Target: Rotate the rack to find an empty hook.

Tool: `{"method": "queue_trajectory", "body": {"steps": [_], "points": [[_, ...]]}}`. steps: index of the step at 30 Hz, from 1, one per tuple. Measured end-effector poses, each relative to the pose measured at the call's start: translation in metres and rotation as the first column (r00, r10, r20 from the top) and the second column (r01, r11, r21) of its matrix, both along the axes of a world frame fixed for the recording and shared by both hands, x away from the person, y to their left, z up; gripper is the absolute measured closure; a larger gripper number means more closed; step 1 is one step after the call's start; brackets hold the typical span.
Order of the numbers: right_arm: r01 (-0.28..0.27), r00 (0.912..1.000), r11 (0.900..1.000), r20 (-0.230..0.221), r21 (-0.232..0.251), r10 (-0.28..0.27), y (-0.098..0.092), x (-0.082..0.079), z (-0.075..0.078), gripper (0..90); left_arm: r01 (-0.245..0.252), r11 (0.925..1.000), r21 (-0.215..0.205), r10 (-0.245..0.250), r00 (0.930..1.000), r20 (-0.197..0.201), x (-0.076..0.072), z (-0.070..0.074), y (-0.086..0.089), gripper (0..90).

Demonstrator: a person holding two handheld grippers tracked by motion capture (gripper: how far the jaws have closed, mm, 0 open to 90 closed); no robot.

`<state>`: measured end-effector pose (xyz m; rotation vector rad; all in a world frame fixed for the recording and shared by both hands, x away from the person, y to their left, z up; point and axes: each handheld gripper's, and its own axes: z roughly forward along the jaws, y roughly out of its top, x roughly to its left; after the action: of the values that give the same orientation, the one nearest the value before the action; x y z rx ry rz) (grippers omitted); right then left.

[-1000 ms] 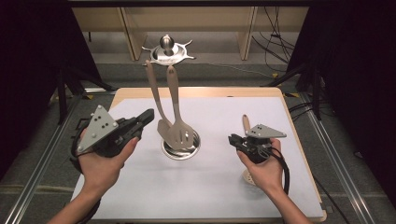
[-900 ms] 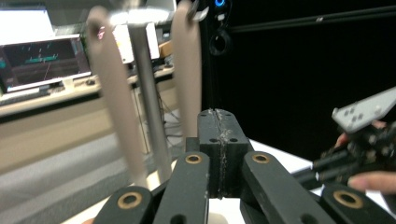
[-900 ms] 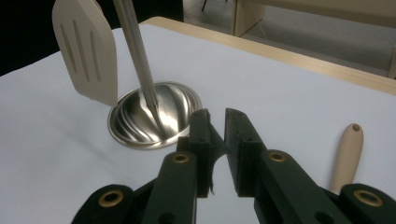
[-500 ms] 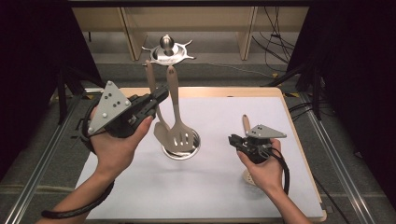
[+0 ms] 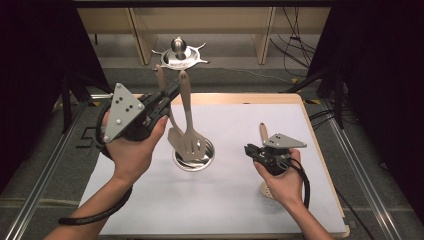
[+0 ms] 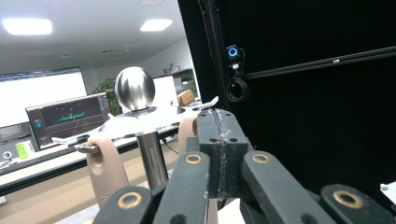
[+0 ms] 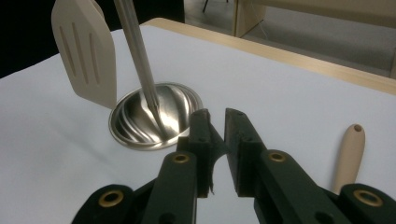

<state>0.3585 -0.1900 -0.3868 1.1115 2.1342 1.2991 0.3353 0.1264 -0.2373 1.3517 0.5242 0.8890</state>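
Hanging so far: two beige utensils (image 5: 186, 137) on the stand (image 5: 178, 56). Your left gripper (image 5: 170, 95), jaws closed and empty, sits at its nine o'clock; third utensil (image 5: 263, 134) lies beside your slightly parted, empty right gripper (image 5: 251, 150).

We are seeing our right gripper (image 7: 215, 116) with jaws slightly apart, holding nothing. A slotted spatula (image 7: 86, 51) is hanging beside the steel stand base (image 7: 140, 121); a beige handle (image 7: 348, 156) is lying at right.
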Motion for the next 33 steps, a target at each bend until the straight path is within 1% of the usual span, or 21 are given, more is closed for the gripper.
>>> {"method": "queue_trajectory", "body": {"steps": [2, 3, 5, 6, 9, 10, 11, 12, 13, 14, 15, 16, 17, 19, 20, 21, 26, 28, 29, 32, 33], "points": [[0.001, 0.9998, 1.0, 0.018, -0.007, -0.001, -0.001, 0.0, 0.0, 81.6, 0.001, 1.0, -0.004, -0.001, 1.0, -0.003, 0.002, 0.0, -0.002, 89.5], [0.0, 1.0, 1.0, 0.001, 0.001, 0.0, 0.0, 0.0, 0.0, 81.6, 0.001, 1.0, -0.004, -0.001, 1.0, -0.004, 0.003, 0.001, -0.003, 89.6], [0.001, 1.0, 1.0, -0.002, 0.005, -0.001, 0.0, 0.0, 0.001, 81.7, 0.006, 0.9999, -0.011, -0.006, 1.0, -0.001, 0.004, 0.001, -0.006, 89.6], [0.005, 0.9999, 1.0, 0.016, -0.007, -0.005, -0.001, 0.0, 0.001, 81.7, 0.008, 0.9999, -0.009, -0.008, 1.0, -0.004, 0.004, 0.002, -0.007, 89.5], [0.004, 0.9999, 1.0, -0.012, 0.009, -0.004, 0.0, -0.001, 0.001, 81.7, 0.008, 1.0, -0.006, -0.008, 1.0, -0.003, 0.005, 0.002, -0.01, 89.6], [0.005, 1.0, 1.0, -0.004, 0.005, -0.005, -0.001, -0.001, 0.001, 81.7, 0.006, 1.0, -0.006, -0.006, 1.0, -0.004, 0.006, 0.003, -0.011, 89.6], [0.002, 0.9998, 1.0, 0.018, -0.006, -0.002, -0.001, 0.001, 0.0, 81.7, 0.004, 1.0, -0.004, -0.004, 1.0, -0.004, 0.007, 0.003, -0.012, 89.6], [0.002, 0.9998, 1.0, 0.021, -0.008, -0.001, -0.001, 0.001, 0.0, 81.7, 0.003, 1.0, -0.001, -0.003, 1.0, -0.006, 0.008, 0.003, -0.013, 89.6], [-0.001, 0.9998, 1.0, 0.019, -0.008, 0.001, -0.001, 0.001, 0.0, 81.7, -0.001, 1.0, 0.001, 0.001, 1.0, -0.007, 0.009, 0.004, -0.014, 89.6], [0.01, 0.9999, 1.0, 0.005, 0.002, -0.01, 0.0, -0.001, 0.0, 81.7, -0.001, 1.0, -0.001, 0.001, 1.0, -0.008, 0.009, 0.004, -0.014, 89.6], [0.006, 0.9999, 1.0, 0.013, -0.003, -0.005, -0.001, 0.0, 0.0, 81.7, -0.002, 1.0, -0.005, 0.002, 1.0, -0.008, 0.01, 0.004, -0.015, 89.6], [0.01, 0.9999, 1.0, 0.004, 0.003, -0.01, 0.0, -0.001, 0.001, 81.7, -0.004, 1.0, -0.004, 0.004, 0.9999, -0.01, 0.01, 0.004, -0.015, 89.6], [0.016, 0.9996, 1.0, -0.022, 0.014, -0.015, 0.0, -0.002, 0.002, 81.8, -0.005, 1.0, -0.003, 0.005, 0.9999, -0.012, 0.011, 0.004, -0.016, 89.5], [0.012, 0.9999, 1.0, 0.002, 0.002, -0.012, -0.001, -0.001, 0.002, 81.8, -0.003, 1.0, -0.008, 0.003, 0.9999, -0.013, 0.012, 0.005, -0.017, 89.6], [0.001, 0.9999, 1.0, 0.015, -0.005, -0.001, -0.002, 0.0, 0.001, 81.8, -0.003, 0.9999, -0.01, 0.003, 0.9999, -0.014, 0.012, 0.005, -0.018, 89.6], [0.004, 1.0, 1.0, 0.009, 0.0, -0.004, -0.002, 0.0, 0.001, 81.8, -0.004, 1.0, -0.007, 0.004, 0.9999, -0.016, 0.012, 0.005, -0.018, 89.6], [0.001, 1.0, 1.0, 0.007, -0.003, -0.001, -0.002, 0.0, 0.001, 81.8, 0.0, 1.0, -0.009, 0.0, 0.9999, -0.015, 0.013, 0.007, -0.021, 89.6], [0.007, 0.9993, 1.0, 0.037, -0.001, -0.007, -0.002, 0.001, 0.0, 81.8, -0.005, 1.0, -0.007, 0.005, 0.9998, -0.019, 0.014, 0.008, -0.02, 89.6], [0.005, 0.9996, 1.0, 0.03, -0.002, -0.005, -0.002, 0.001, 0.001, 81.9, -0.008, 0.9999, -0.007, 0.008, 0.9997, -0.021, 0.015, 0.008, -0.02, 89.6], [0.006, 0.9996, 1.0, 0.029, -0.001, -0.006, -0.002, 0.001, 0.0, 81.9, -0.006, 1.0, -0.007, 0.005, 0.9997, -0.024, 0.016, 0.008, -0.019, 89.6], [-0.004, 0.9997, 1.0, 0.023, 0.008, 0.004, -0.002, 0.001, 0.0, 81.9, -0.008, 1.0, -0.006, 0.007, 0.9997, -0.025, 0.016, 0.008, -0.019, 89.6]]}}
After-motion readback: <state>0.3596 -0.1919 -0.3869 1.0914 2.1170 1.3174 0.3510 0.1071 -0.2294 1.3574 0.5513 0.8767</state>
